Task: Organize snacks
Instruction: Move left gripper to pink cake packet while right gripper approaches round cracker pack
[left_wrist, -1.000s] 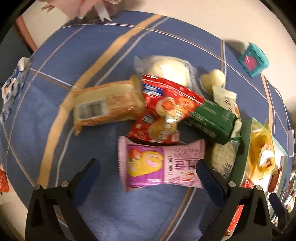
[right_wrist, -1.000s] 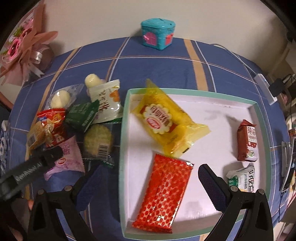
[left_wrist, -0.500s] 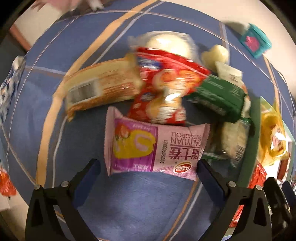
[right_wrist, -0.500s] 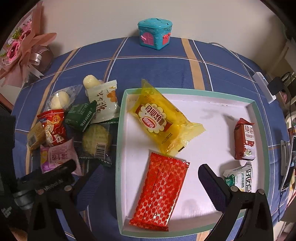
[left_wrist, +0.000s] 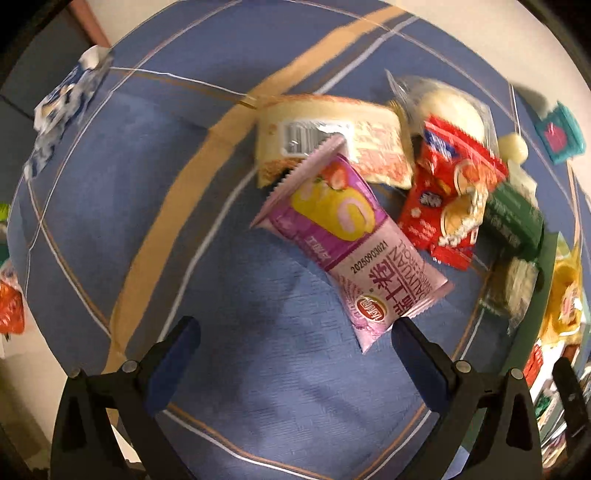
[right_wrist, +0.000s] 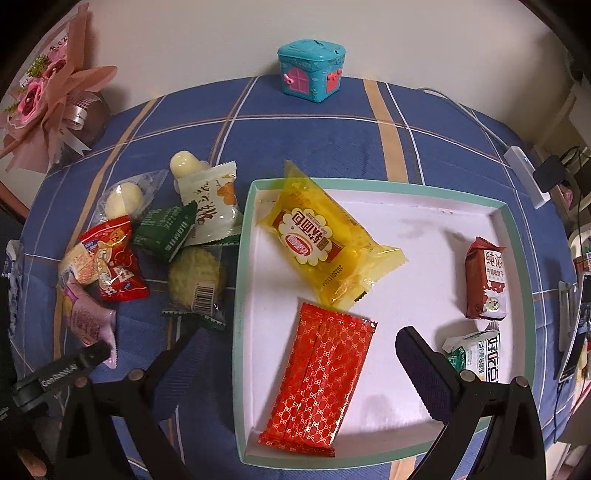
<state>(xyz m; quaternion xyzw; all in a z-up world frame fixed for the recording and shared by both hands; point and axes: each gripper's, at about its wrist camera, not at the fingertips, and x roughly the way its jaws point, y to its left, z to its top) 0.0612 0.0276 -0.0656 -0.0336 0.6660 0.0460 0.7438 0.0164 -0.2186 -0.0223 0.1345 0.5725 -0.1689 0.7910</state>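
Observation:
A pink swiss-roll packet (left_wrist: 351, 243) lies slantwise on the blue cloth, its far end over a bread packet (left_wrist: 332, 140). My left gripper (left_wrist: 293, 332) is open just in front of it, and the packet's near end touches the right fingertip (left_wrist: 410, 336). Beside it are a red cracker packet (left_wrist: 443, 192) and a green packet (left_wrist: 513, 218). My right gripper (right_wrist: 299, 336) hangs open over the front of the white tray (right_wrist: 243, 295). The tray holds a yellow packet (right_wrist: 317, 243), a red foil packet (right_wrist: 321, 380), a brown packet (right_wrist: 485, 280) and a white-green packet (right_wrist: 476, 354).
More snacks lie left of the tray: a round cake (right_wrist: 197, 277), a white pouch (right_wrist: 214, 203), a wrapped bun (right_wrist: 123, 201). A teal house box (right_wrist: 312, 70) and a bouquet (right_wrist: 48, 96) stand at the back. A power strip (right_wrist: 524, 173) lies far right.
My left gripper has closed in on the pink packet and turned, so the packet now runs diagonally with its end at the right finger. The right gripper has barely moved.

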